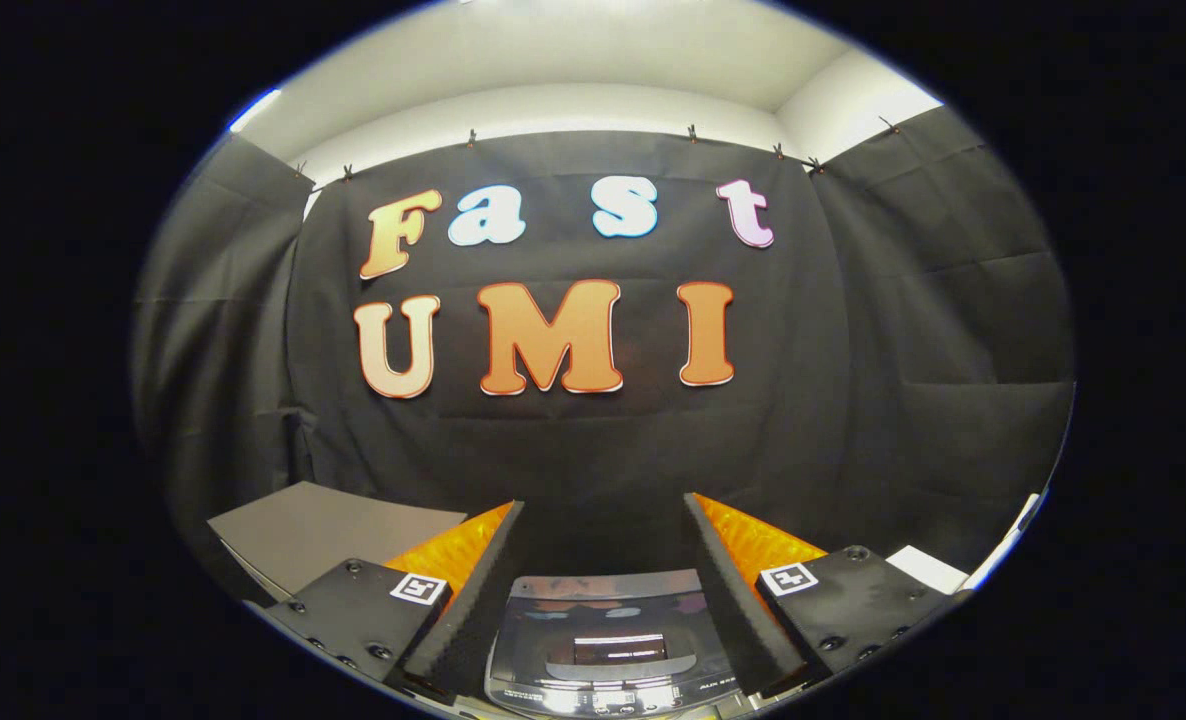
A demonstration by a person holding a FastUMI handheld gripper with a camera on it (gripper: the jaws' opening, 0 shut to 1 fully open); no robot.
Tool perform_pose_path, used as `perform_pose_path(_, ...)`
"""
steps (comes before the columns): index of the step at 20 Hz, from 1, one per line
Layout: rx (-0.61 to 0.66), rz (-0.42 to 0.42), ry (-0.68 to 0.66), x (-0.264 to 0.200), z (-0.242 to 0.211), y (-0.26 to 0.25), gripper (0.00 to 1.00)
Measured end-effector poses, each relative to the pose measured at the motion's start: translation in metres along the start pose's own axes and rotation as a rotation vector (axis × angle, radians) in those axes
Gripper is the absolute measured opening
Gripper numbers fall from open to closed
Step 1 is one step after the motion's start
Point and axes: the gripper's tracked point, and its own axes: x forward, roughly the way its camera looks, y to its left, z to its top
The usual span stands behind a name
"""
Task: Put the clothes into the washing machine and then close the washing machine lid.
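there, gripper agape above washing machine

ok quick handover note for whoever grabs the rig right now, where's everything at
Hand-held gripper: fingers open, holding nothing, pointed at the booth's black wall.
Washing machine: seen between the fingers and below them, its glossy lid looks down.
Grey board: beyond the left finger.
Clothes: I can't place them from here, and I can't tell whether they are already inside.
Left: confirm the clothes are loaded, then make sure the lid is closed.

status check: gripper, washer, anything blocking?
Hand-held gripper open, empty. Washing machine between and below the fingers, glossy lid down. Grey board beyond left finger, no obstruction.
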Motion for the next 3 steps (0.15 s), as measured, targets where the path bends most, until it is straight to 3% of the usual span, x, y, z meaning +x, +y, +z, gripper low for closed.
perform_pose_path(3,-0.002,0.012,0.005,-0.0029,0.0059,-0.0026,0.98)
